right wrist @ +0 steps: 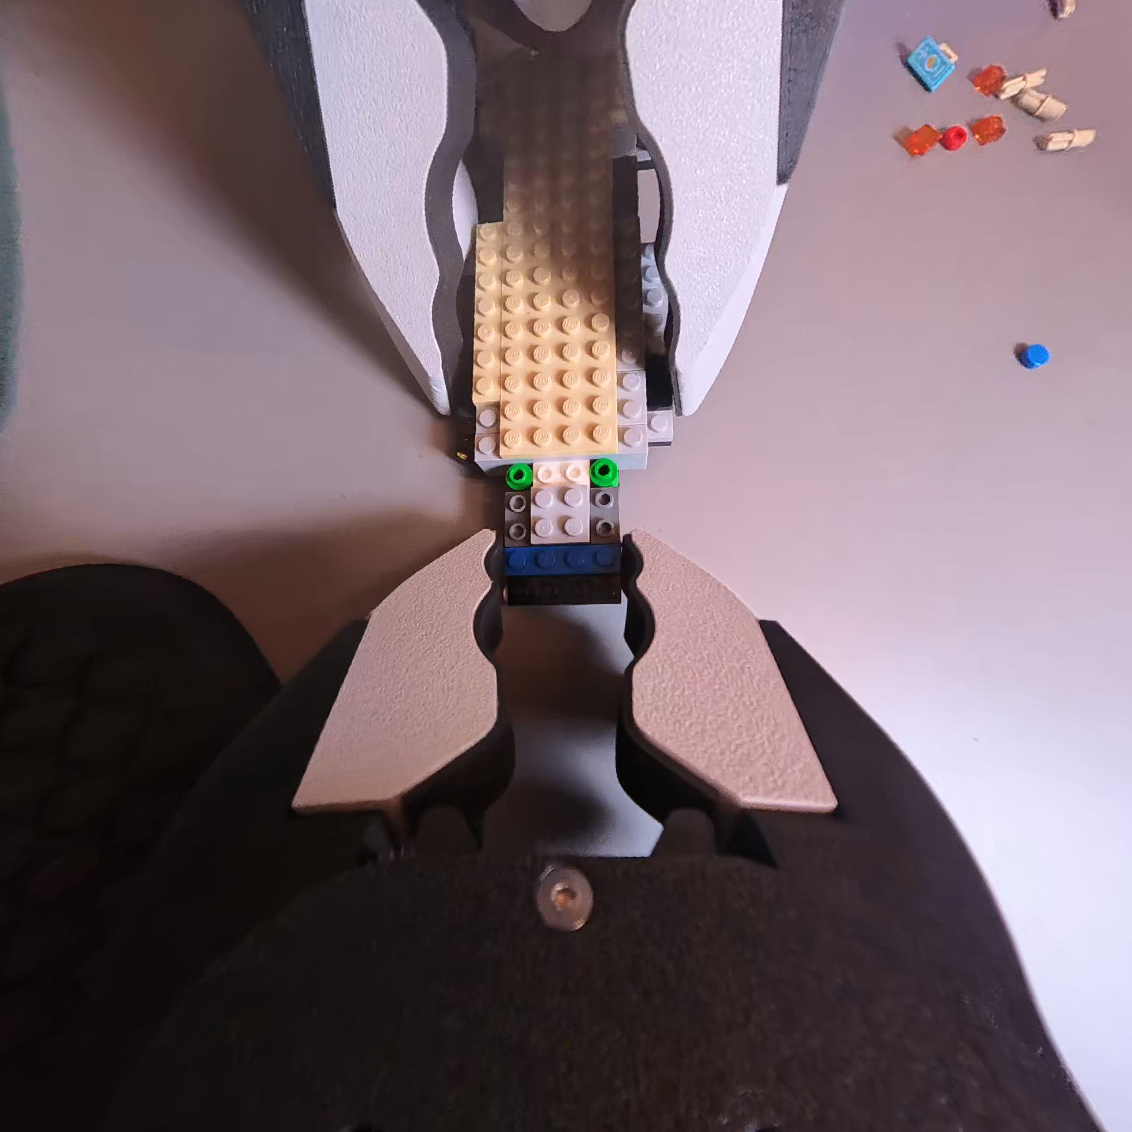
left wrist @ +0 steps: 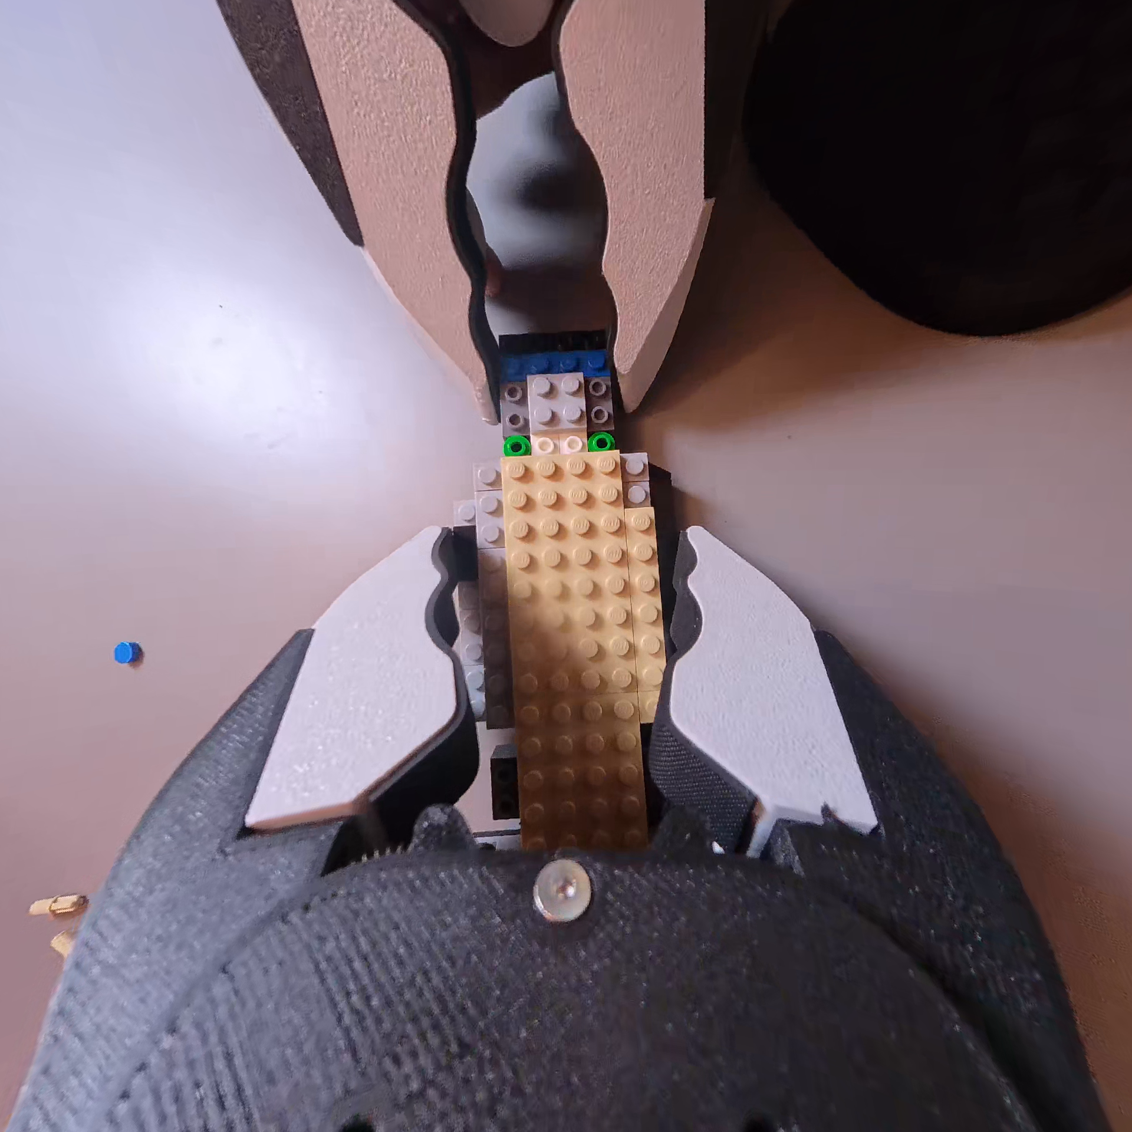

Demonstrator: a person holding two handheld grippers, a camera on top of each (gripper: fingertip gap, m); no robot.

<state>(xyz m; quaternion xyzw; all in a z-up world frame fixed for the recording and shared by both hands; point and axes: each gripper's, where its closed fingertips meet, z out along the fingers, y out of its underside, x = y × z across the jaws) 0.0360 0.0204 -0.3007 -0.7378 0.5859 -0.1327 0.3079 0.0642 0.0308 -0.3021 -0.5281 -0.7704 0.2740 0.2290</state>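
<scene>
A brick model (left wrist: 576, 582) with a tan studded top, grey sides and two green round studs (right wrist: 519, 476) lies on the pale table (left wrist: 184, 306). My left gripper (left wrist: 566, 539) is shut on the model's wide body, with a pad against each long side. It also shows at the top of the right wrist view (right wrist: 566, 409). The model's narrow end carries a blue plate (right wrist: 560, 560) over a black brick. My right gripper (right wrist: 562, 542) is open, and its fingertips closely flank that blue and black end. It also shows in the left wrist view (left wrist: 560, 410).
A small blue round stud (right wrist: 1033, 355) lies alone on the table and also shows in the left wrist view (left wrist: 127, 653). A scatter of orange, red, light blue and tan pieces (right wrist: 980, 104) lies at the far right. A dark bulky shape (right wrist: 92, 704) sits beside my right gripper. The grippers' ends are close to 4 cm from one another. From the right gripper's tips to the dark bulky shape (right wrist: 92, 704) is close to 11 cm.
</scene>
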